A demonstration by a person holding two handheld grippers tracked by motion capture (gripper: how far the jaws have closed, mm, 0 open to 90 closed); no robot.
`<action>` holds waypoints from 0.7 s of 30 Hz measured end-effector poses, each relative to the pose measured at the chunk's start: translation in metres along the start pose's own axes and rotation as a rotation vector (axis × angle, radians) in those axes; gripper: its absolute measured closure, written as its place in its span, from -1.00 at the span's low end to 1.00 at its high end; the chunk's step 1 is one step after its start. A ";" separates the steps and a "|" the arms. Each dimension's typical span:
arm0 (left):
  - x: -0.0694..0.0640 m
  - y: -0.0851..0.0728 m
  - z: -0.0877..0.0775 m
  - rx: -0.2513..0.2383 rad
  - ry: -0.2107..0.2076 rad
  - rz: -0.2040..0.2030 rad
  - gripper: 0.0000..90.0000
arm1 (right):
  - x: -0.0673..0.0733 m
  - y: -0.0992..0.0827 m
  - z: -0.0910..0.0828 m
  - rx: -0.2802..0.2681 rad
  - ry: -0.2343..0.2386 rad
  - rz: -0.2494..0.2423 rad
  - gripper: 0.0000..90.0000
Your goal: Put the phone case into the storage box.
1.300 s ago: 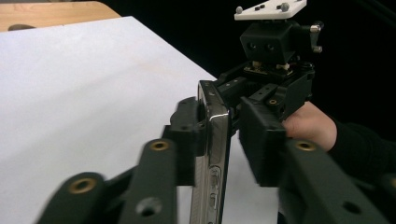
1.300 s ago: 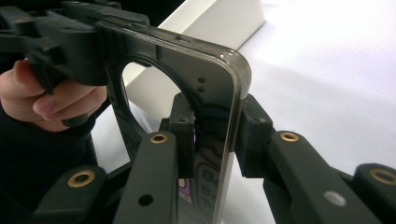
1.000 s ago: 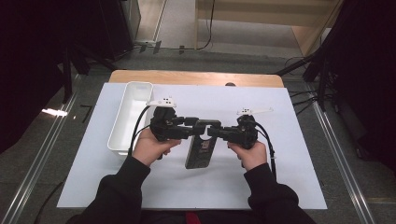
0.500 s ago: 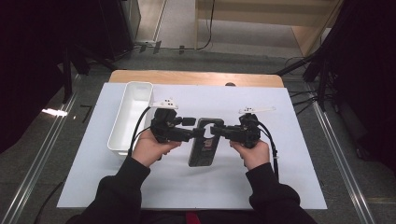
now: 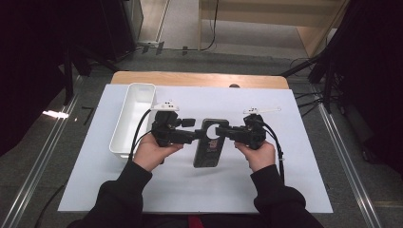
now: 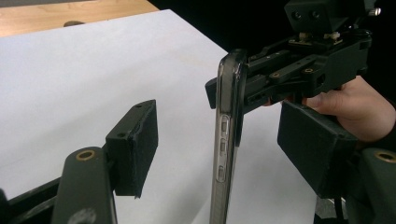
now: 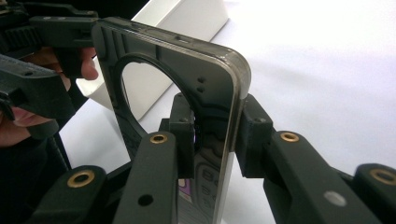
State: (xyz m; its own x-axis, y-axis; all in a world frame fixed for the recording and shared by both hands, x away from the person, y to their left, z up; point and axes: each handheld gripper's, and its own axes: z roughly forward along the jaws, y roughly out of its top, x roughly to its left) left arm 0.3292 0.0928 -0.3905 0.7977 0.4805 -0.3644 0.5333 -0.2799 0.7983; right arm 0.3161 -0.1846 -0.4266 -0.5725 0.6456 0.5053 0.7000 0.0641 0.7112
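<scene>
The counter [image 5: 294, 190], covered in white, is seen from above with a white tray [image 5: 135, 111] lying lengthwise near its left edge. At the middle a phone [image 5: 209, 142] in a dark case is held off the surface between the two hands, its long axis running toward and away from the person.

The right claw [image 5: 227, 133] is clamped on the phone's right long edge; in the right gripper view the two pads [image 7: 254, 135] are pressed on either face of the phone [image 7: 205, 93], next to the round opening in the case. The phone is carried by this claw alone.

The left claw [image 5: 192, 135] is brought in from the opposite side. Its jaws have just been opening and stand apart, with the phone's [image 6: 226, 140] edge between the two pads [image 6: 135, 144] and neither pad touching it.

The phone therefore lies straight ahead of the left claw, edge-on, with its long axis across the claw's line of reach. Both hands are about equally near, but only the right holds. A regrip by the left claw, or its withdrawal, is judged the likely next move.
</scene>
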 end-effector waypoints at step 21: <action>-0.002 -0.009 -0.003 -0.011 0.132 -0.050 -0.33 | 0.004 0.010 0.012 0.012 -0.040 -0.001 0.57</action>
State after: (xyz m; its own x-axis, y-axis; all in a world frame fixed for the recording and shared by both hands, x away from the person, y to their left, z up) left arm 0.3215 0.0966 -0.3960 0.7256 0.5991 -0.3384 0.5681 -0.2440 0.7860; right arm 0.3260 -0.1717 -0.4231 -0.5559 0.6752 0.4848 0.7049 0.0737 0.7055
